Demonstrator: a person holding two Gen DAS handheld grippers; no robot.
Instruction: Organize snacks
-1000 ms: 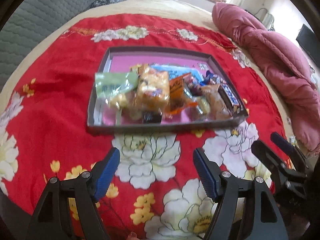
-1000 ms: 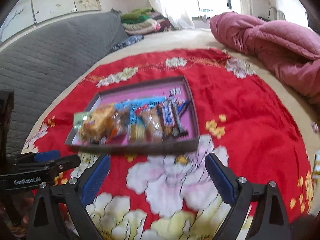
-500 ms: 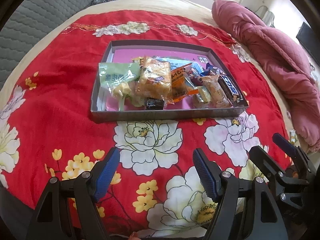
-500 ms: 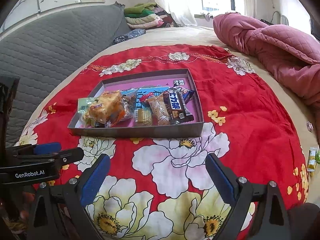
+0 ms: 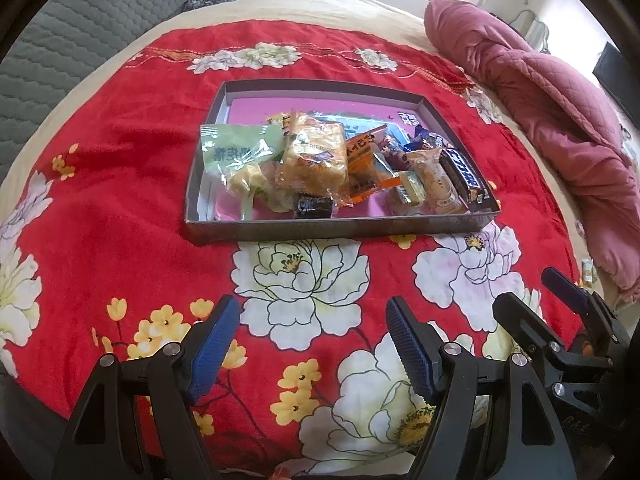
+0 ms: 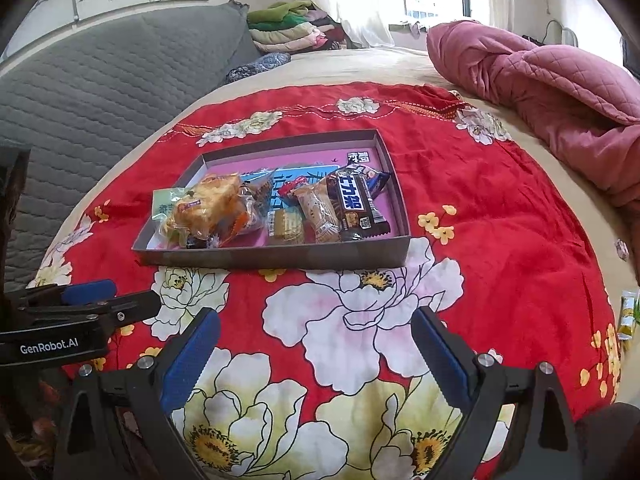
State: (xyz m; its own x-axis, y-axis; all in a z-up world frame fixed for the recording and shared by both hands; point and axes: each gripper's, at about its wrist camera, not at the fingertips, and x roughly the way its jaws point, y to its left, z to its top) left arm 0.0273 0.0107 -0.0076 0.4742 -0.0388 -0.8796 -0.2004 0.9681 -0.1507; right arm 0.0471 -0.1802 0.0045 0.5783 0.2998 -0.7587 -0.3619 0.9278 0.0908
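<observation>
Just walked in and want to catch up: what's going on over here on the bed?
A person holds two blue-padded grippers, the left gripper and right gripper, both open and empty, above a red floral blanket. Ahead sits a shallow grey cardboard tray piled with wrapped snacks. Nothing is being gripped at this moment.

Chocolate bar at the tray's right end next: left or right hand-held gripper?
Right hand-held gripper, likely: open, empty, and on the side of the chocolate bar. The left hand-held gripper faces the tray's middle.
</observation>
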